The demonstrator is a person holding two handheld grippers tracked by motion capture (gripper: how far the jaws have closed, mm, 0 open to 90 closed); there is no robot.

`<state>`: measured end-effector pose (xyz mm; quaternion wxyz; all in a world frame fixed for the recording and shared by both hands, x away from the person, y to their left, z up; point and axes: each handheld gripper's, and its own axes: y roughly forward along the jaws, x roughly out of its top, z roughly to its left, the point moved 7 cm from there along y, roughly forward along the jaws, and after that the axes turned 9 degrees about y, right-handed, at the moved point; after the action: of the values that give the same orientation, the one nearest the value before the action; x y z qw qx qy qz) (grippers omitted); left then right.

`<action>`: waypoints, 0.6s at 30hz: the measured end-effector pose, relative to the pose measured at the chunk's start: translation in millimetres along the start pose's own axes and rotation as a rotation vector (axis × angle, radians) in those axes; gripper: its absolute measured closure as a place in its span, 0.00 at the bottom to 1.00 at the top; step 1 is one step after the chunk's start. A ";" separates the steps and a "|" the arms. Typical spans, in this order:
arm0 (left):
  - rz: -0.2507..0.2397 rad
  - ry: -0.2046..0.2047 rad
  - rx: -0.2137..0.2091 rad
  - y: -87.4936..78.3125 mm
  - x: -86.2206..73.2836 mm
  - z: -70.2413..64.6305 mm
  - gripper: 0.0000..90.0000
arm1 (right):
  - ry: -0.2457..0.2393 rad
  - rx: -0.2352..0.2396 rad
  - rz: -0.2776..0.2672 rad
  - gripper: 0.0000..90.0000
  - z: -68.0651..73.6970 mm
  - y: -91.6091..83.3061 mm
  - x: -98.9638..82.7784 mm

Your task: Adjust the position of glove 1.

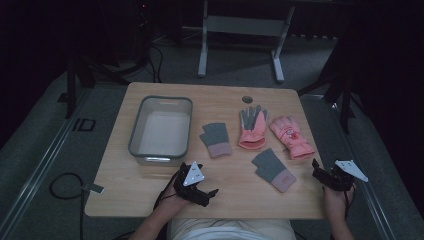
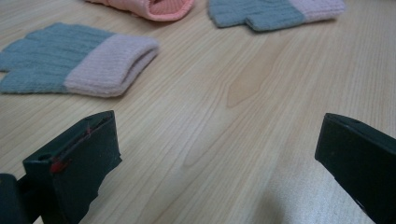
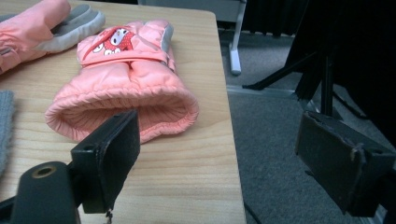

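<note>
Two knit gloves, grey with pink cuffs, lie flat on the wooden table (image 1: 150, 187): one near the middle (image 1: 216, 139) (image 2: 79, 60), one nearer the front right (image 1: 273, 170) (image 2: 275, 11). Two padded pink gloves lie behind them, one with its grey palm up (image 1: 252, 127) (image 3: 42, 28), the other with a cartoon patch (image 1: 291, 136) (image 3: 126, 79). My left gripper (image 1: 209, 196) (image 2: 219, 126) is low over the front of the table, open, bare wood between its jaws. My right gripper (image 1: 316, 170) (image 3: 219, 135) hovers open at the right edge, facing the patched glove's cuff.
A grey-rimmed plastic bin (image 1: 134, 132) stands on the left half of the table with nothing in it. A round cable hole (image 1: 247, 99) sits near the far edge. A desk frame (image 1: 240, 25) stands on the carpet beyond. Cables lie on the floor at the left.
</note>
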<state>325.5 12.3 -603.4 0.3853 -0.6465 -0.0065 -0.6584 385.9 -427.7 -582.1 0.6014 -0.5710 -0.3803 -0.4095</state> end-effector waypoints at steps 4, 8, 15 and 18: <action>0.007 0.007 0.007 0.5 -0.1 -0.7 0.00 | 0.011 -0.009 0.001 0.16 -1.4 0.2 0.0; 0.005 0.000 0.010 0.3 -0.2 0.2 0.00 | 0.001 -0.010 0.000 0.16 -0.6 0.0 -0.1; 0.003 -0.006 -0.001 0.1 -0.2 0.3 0.00 | -0.036 -0.033 0.016 0.16 2.3 1.8 -0.9; 0.003 -0.008 -0.004 -0.1 -0.3 -0.4 0.00 | -0.029 -0.033 0.031 0.16 1.6 3.2 -1.4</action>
<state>325.1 12.3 -603.7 0.3848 -0.6498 -0.0056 -0.6554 388.3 -425.9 -584.5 0.5924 -0.5926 -0.3734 -0.3981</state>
